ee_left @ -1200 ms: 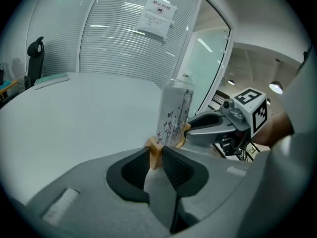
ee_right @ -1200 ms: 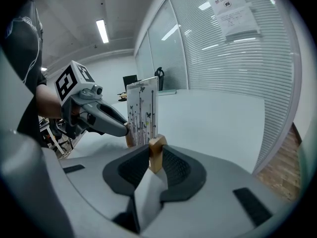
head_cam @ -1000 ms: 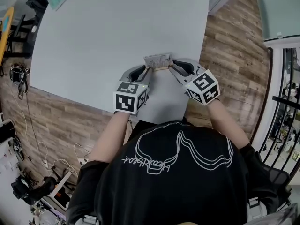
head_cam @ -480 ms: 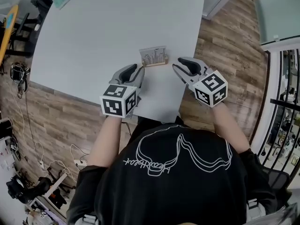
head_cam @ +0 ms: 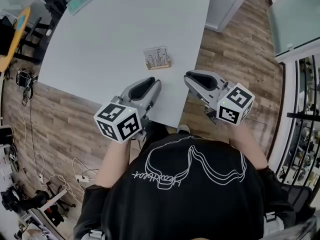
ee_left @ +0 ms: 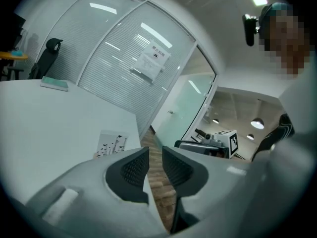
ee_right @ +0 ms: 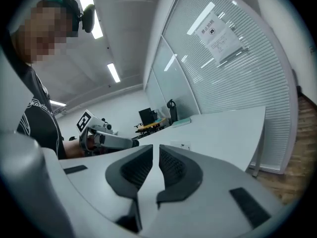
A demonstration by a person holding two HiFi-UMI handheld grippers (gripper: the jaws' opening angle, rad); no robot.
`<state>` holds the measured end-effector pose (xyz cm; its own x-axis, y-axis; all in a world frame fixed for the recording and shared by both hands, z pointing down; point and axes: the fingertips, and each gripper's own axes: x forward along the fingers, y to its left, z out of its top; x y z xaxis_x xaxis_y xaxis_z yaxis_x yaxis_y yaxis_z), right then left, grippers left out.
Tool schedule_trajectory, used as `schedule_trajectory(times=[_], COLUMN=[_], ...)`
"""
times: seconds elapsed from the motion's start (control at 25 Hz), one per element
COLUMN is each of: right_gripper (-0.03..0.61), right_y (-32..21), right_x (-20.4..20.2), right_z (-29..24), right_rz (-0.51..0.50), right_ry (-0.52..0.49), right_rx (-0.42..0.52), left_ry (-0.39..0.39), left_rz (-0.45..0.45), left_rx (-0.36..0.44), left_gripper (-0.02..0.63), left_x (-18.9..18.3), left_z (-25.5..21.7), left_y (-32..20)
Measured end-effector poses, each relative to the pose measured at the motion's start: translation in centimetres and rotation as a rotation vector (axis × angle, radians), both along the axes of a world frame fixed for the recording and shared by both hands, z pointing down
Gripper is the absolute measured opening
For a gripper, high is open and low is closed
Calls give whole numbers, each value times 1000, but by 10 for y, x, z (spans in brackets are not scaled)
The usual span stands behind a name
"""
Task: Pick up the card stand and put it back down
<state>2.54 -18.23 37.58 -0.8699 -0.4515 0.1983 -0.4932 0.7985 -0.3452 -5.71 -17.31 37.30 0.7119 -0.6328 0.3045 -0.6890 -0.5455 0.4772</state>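
Looking down in the head view, the left gripper (head_cam: 149, 85) and right gripper (head_cam: 194, 77) have drawn back to the near edge of the table (head_cam: 120, 24). A second ago they were pressed against the two ends of the stand (head_cam: 157, 57). It now rests on the table by itself, farther out and well apart from both, so the put-down looks done and the task is probably complete. The only holder in sight is the stand's wooden base, which has the printed card in its slot. In the left gripper view, the left gripper (ee_left: 154, 156) has its jaws slightly spread with only floor showing through the gap, and the stand (ee_left: 110, 144) sits beyond on the left. In the right gripper view, the right gripper (ee_right: 153, 158) has just been closing to a narrow slit with nothing between the pads, and the stand (ee_right: 181, 146) is small and far off.
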Motion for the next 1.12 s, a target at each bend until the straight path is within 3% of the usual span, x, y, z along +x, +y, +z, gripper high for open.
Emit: schedule_trajectory(times=[0.08, 0.2, 0.28, 0.64, 0.92, 1.12], right_gripper=[13, 9, 8, 8, 8, 8], right_y=[14, 37, 51, 98, 101, 102], right_x=[6, 13, 17, 40, 41, 40], right_z=[-17, -45, -57, -71, -78, -76], right_rz=[-5, -43, -64, -135, -145, -153], right_ry=[-54, -188, -225, -180, -143, -139], right_rx=[-14, -55, -59, -16, 7, 11], left_ry=[28, 65, 87, 46, -14, -27], left_rz=[29, 58, 62, 101, 110, 93], left_rx=[32, 77, 109, 211, 251, 237], left_gripper=[87, 68, 45, 14, 14, 14], left_x=[13, 29, 38, 79, 90, 88], left_z=[-18, -44, -59, -82, -89, -86], left_y=[19, 43, 58, 100, 106, 104])
